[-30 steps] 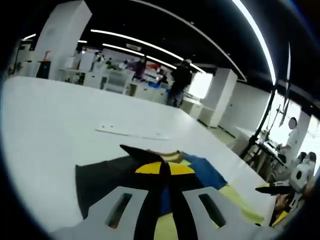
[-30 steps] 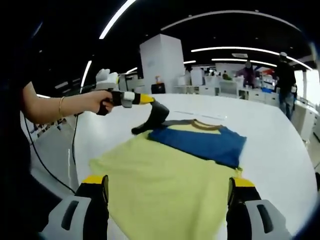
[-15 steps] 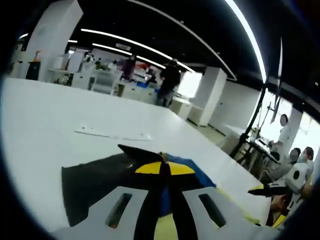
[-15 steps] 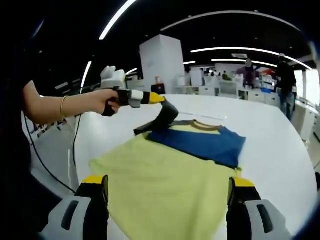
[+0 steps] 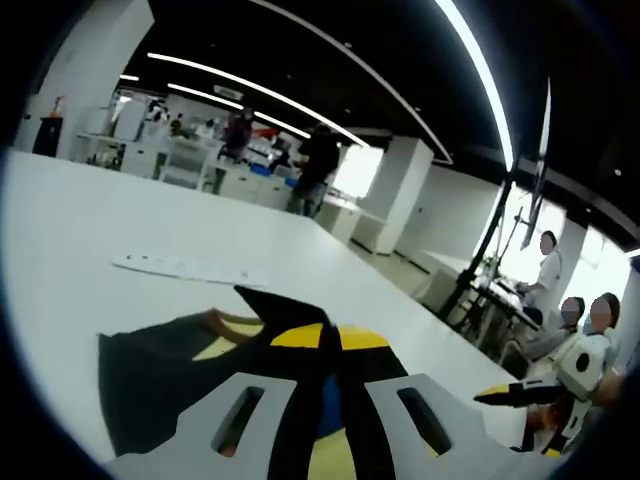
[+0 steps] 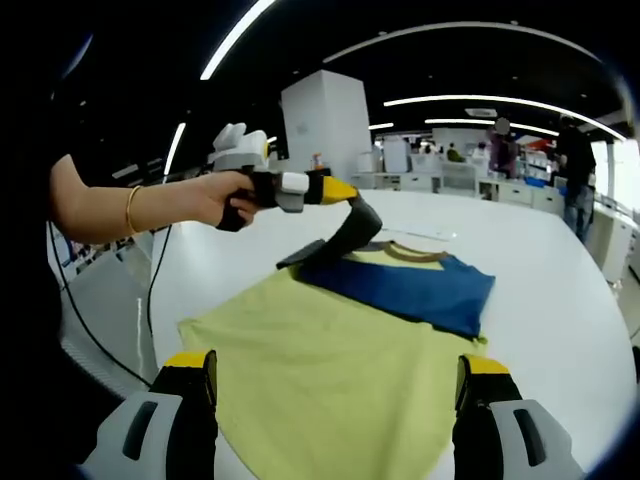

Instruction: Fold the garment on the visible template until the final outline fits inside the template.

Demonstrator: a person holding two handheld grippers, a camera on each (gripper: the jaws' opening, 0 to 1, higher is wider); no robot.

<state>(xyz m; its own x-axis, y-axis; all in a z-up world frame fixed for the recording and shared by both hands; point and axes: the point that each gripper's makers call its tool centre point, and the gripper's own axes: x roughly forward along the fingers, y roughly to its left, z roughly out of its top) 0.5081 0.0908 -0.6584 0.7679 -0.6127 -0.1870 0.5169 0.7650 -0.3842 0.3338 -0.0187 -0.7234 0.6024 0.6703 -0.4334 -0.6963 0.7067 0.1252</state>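
Yellow-blue garment (image 6: 350, 340), black sleeve (image 6: 340, 245) seemingly pinched, left tongs (image 6: 340, 190).

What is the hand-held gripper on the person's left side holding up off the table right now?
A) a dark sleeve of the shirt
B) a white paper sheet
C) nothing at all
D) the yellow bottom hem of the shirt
A: in the right gripper view the left hand-held gripper is shut on the dark sleeve, which hangs lifted above the yellow-and-blue shirt.
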